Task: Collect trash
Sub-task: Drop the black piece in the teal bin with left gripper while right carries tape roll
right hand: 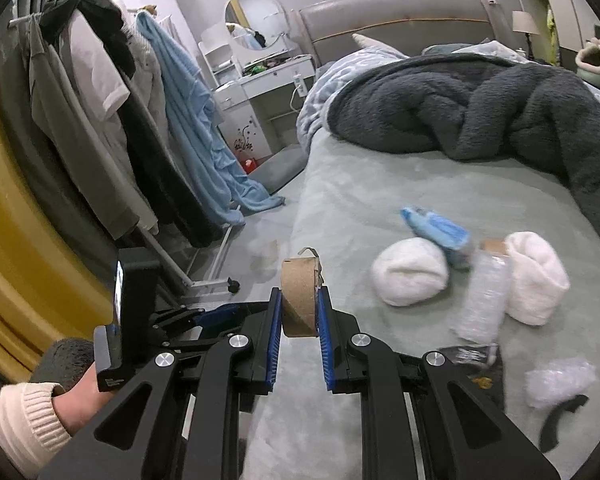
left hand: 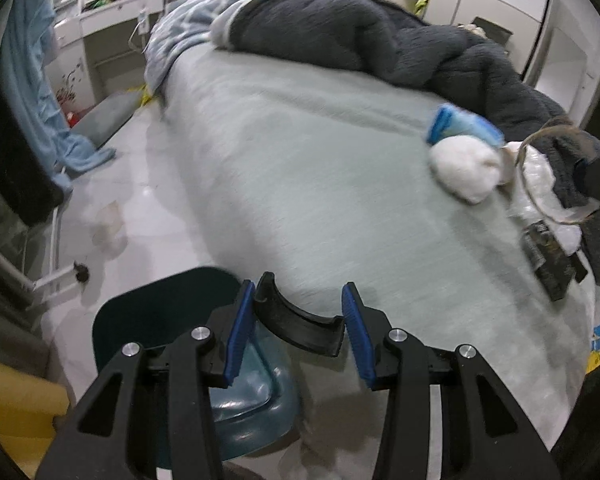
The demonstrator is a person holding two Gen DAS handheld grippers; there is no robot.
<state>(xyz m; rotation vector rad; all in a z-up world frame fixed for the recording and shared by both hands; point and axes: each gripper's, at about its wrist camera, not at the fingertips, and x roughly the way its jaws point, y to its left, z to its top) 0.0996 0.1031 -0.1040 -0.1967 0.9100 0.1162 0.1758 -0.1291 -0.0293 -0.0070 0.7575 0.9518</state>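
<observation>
The right hand-held gripper [right hand: 299, 312] is clamped on a brown cardboard tape core [right hand: 298, 300]. The left hand-held gripper [left hand: 298, 320] holds, apparently loosely, a curved black plastic piece [left hand: 300, 326] above a teal bin [left hand: 188, 320]. Several scraps await on the pale green bed [left hand: 300, 180]: white wads [right hand: 410, 276], a crumpled clear bottle [right hand: 484, 300].

Blue packet [left hand: 464, 126] motion-blurred; black curved piece [right hand: 560, 426] partly cut off.
</observation>
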